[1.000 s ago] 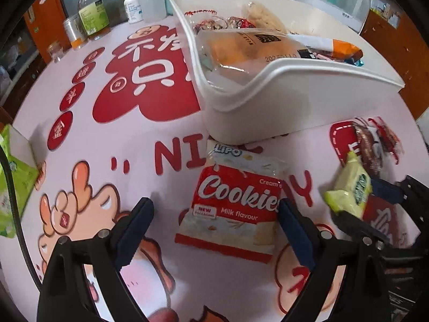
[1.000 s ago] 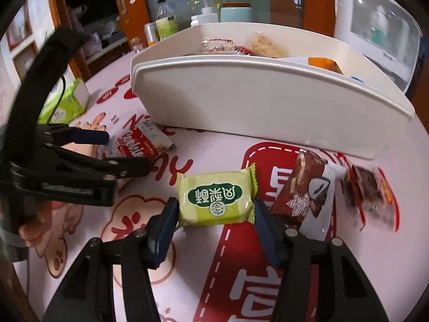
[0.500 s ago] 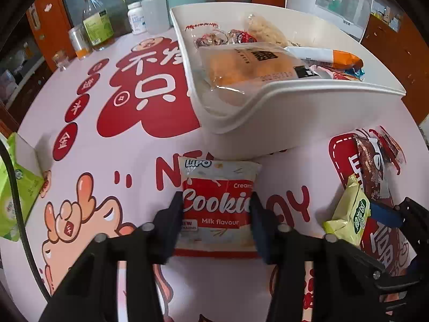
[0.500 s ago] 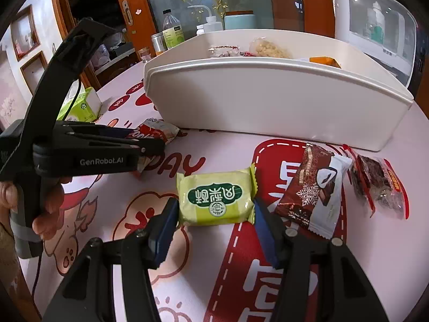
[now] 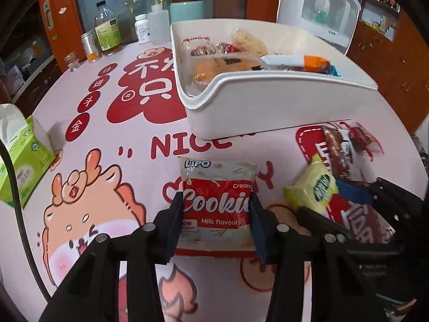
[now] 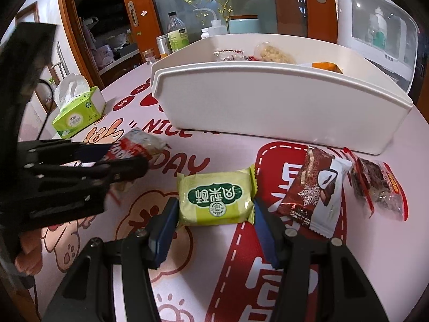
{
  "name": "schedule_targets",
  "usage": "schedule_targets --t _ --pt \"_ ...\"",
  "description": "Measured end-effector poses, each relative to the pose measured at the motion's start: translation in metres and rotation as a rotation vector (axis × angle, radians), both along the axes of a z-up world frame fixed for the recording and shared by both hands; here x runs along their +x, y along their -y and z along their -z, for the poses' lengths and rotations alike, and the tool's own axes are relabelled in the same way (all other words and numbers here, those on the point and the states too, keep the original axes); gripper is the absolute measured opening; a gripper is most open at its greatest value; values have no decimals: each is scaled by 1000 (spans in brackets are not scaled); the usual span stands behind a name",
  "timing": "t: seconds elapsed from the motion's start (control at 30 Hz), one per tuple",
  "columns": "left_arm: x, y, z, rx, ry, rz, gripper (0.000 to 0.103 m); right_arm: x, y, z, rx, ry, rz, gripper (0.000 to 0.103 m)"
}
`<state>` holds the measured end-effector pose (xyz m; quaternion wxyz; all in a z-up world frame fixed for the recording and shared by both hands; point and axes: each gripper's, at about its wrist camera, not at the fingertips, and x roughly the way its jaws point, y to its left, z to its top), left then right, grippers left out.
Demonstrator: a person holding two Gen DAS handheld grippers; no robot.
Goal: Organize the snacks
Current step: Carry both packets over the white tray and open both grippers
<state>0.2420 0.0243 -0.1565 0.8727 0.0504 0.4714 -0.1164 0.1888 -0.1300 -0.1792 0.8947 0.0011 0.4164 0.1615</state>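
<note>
My left gripper (image 5: 215, 209) is shut on the red and white cookie packet (image 5: 217, 201) and holds it above the table; it also shows in the right wrist view (image 6: 134, 147). My right gripper (image 6: 215, 209) is shut on the green snack packet (image 6: 217, 197), also seen in the left wrist view (image 5: 312, 189). The white bin (image 5: 268, 107) stands behind, with several snacks in it. A brown chocolate wafer packet (image 6: 313, 190) and a red-edged clear packet (image 6: 378, 187) lie on the table to the right.
A green tissue box (image 5: 21, 155) sits at the left edge. Bottles and jars (image 5: 107, 35) stand at the back left. A white appliance (image 5: 319, 13) stands behind the bin. The table is round with a printed cloth (image 5: 107, 161).
My left gripper closed on the cookie packet and lifted it off the table. My right gripper stayed shut on the green packet and rose a little.
</note>
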Motion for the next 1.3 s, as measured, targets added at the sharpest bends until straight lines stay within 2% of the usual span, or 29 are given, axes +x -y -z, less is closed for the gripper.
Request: schedule_targets --t 0.2,0.4,0.67,0.9,1.0,1.13,1.3 --pt "-16 2 -19 -22 47 -9 44 -8 5 -14 4 68 35 55" --pt "-15 5 -48 -57 101 -34 44 -13 19 -49 18 155 110 55" --pt "-5 22 -118 -68 241 -17 44 -1 46 -130 12 285 195 55" --pt "30 43 -183 -28 362 -27 44 35 60 -194 -38 383 261 55" --pt "56 50 -199 -27 367 -48 44 59 64 -208 -60 384 286 55" --pt "88 55 -200 -26 340 -71 44 93 71 -215 -78 339 306 56" --pt "132 54 -178 -20 289 -128 45 127 75 -189 -100 237 301 59"
